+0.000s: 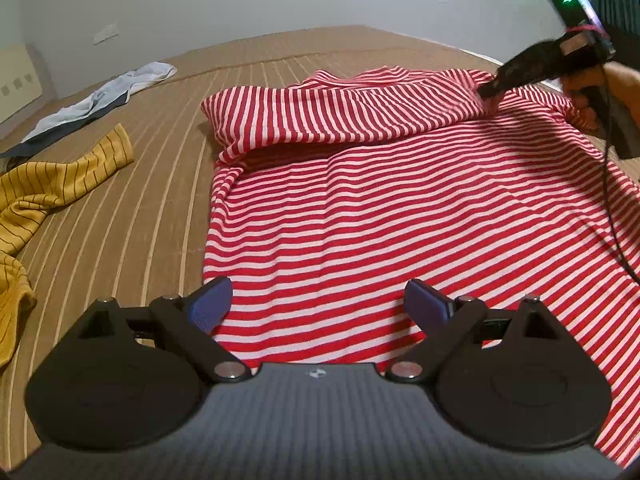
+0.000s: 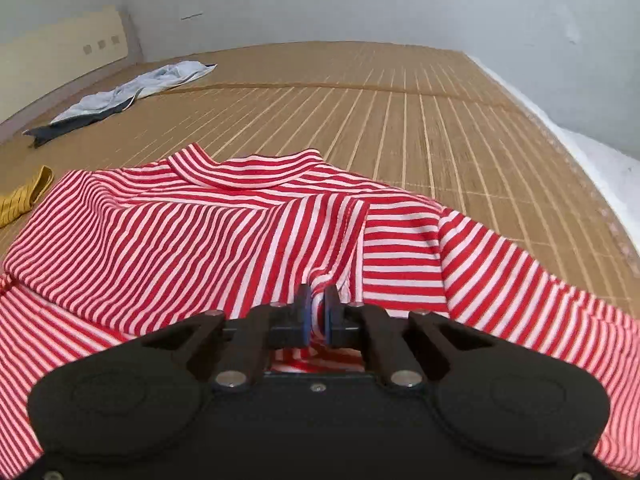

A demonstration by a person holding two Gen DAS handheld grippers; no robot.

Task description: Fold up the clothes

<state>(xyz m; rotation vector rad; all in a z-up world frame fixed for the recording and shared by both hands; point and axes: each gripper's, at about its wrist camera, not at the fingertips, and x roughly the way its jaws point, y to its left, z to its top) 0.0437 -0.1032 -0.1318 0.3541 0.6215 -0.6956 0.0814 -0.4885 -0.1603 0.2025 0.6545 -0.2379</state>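
A red-and-white striped shirt point(image 1: 360, 208) lies spread on the bed, its left sleeve folded across the chest. My left gripper point(image 1: 318, 304) hovers open over the shirt's near hem, its blue pads point(image 1: 212, 304) wide apart with nothing between them. In the left wrist view my right gripper point(image 1: 490, 90) reaches from the right onto the far upper part of the shirt. From its own camera, the right gripper point(image 2: 316, 308) is shut on a pinch of the striped shirt point(image 2: 200, 240) at the folded sleeve's cuff. The collar point(image 2: 244, 172) lies beyond it.
A mustard striped garment point(image 1: 44, 196) lies bunched at the left of the bed. A pale blue and dark garment point(image 1: 104, 100) lies farther back left. The brown slatted mat point(image 2: 400, 112) covers the bed; a white edge point(image 2: 600, 168) runs along its right side. A headboard point(image 2: 60, 48) stands at left.
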